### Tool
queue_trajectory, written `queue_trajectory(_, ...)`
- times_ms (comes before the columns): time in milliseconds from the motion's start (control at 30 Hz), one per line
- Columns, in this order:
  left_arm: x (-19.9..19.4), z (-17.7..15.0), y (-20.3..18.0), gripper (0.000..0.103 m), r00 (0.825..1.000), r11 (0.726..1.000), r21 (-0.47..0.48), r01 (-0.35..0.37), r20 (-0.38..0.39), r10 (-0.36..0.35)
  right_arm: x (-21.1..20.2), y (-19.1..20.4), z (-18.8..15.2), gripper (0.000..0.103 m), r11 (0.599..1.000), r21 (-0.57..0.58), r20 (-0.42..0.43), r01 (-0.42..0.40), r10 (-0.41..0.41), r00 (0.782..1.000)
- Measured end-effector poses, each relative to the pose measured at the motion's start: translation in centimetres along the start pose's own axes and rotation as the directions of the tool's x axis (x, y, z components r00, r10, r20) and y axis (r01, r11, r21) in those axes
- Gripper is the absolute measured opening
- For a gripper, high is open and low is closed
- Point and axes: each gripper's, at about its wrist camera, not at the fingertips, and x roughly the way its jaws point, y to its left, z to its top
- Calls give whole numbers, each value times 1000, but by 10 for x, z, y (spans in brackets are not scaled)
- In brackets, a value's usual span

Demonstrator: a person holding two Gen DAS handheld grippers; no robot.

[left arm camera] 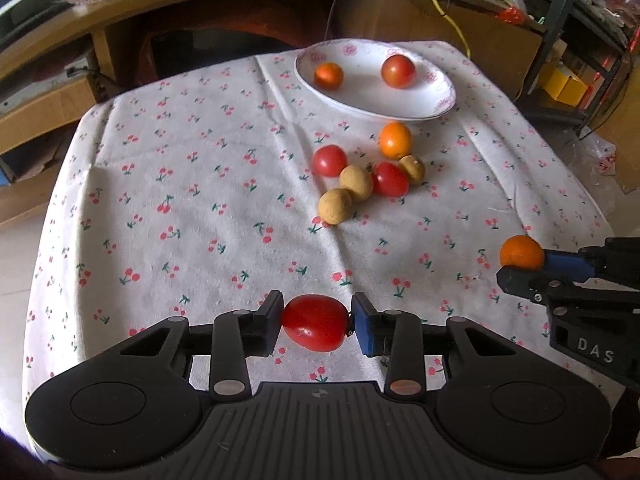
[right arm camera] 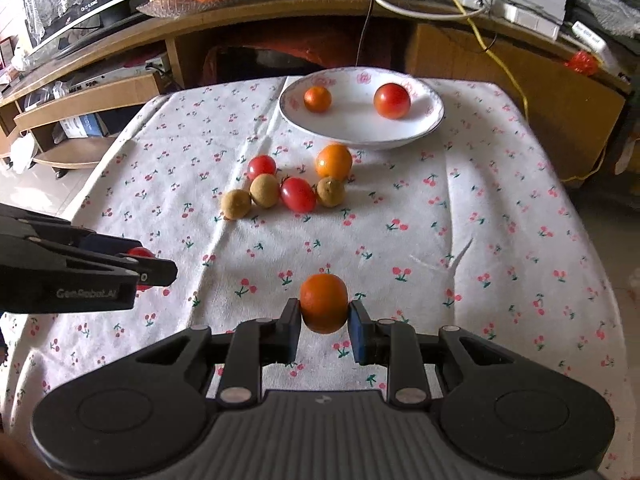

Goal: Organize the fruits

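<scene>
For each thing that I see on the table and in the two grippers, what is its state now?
left gripper: shut on red tomato, above the cloth
right gripper: shut on small orange, above the cloth
plate: upright, holds one orange fruit and one tomato, apart
loose fruits: clustered on the tablecloth, in front of the plate

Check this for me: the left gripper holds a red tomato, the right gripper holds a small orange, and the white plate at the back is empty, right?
Not quite. The white plate is not empty: the right wrist view shows a small orange fruit and a tomato on it. The rest holds: left gripper on a red tomato, right gripper on a small orange.
</scene>
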Motion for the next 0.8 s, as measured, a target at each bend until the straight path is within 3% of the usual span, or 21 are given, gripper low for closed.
queue_trajectory(400, -14, 15, -12, 46, 999, 1000, -9, 15, 35, -15, -36, -3, 14, 25, 1000, -11, 74, 15, -15, 997)
queue_trajectory(800, 6, 43, -6, 46, 1000, 999, -50, 1, 22, 0, -6, -33, 30, 25, 998, 52, 69, -39, 35, 997)
